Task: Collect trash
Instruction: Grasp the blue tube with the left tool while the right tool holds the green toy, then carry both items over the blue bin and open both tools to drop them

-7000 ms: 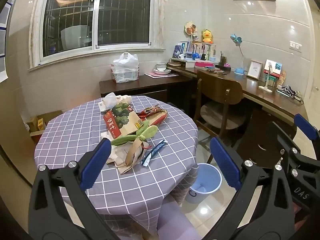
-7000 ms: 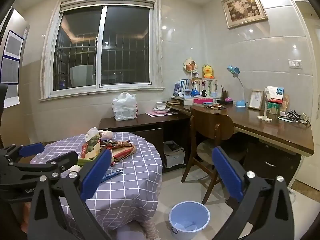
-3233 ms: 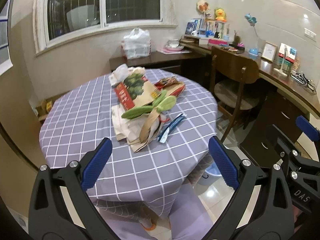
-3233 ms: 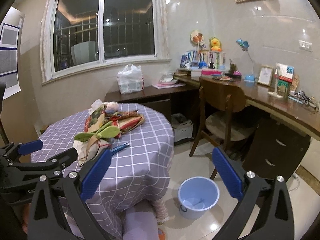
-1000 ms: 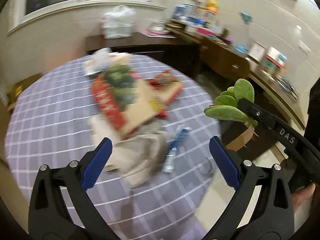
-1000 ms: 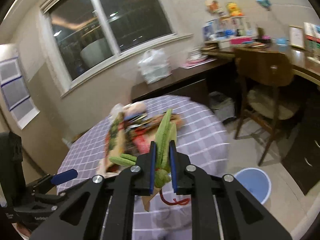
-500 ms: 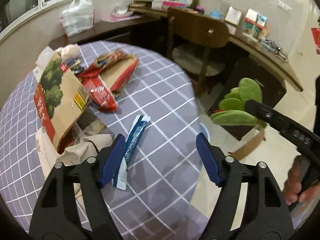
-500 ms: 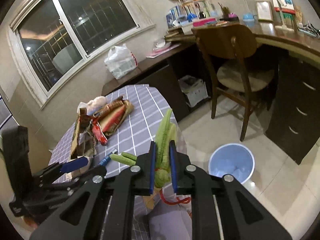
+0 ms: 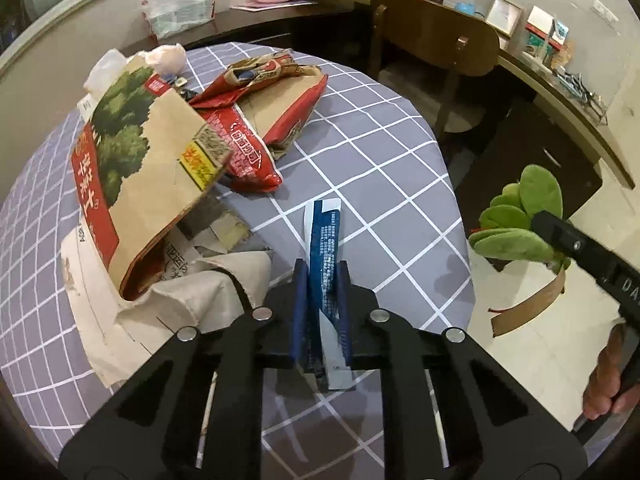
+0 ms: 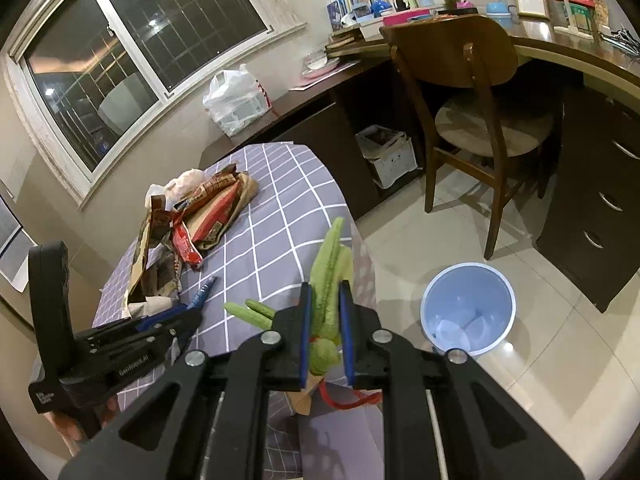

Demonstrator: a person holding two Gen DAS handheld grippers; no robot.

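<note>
The blue wrapper (image 9: 325, 256) is being closed on lengthwise between the left gripper (image 9: 322, 280) jaws; the green leaves (image 10: 328, 280) are clamped in the right gripper (image 10: 325, 300), the bin (image 10: 468, 310) ahead-right.

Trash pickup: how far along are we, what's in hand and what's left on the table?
Done: nothing clearly binned; the blue bin holds only something pale I can't identify. In hand: the right tool grips the green leafy bundle off the table's edge, and the left tool is closing on the blue wrapper. Left: brown paper bag, red packets, crumpled paper.
</note>
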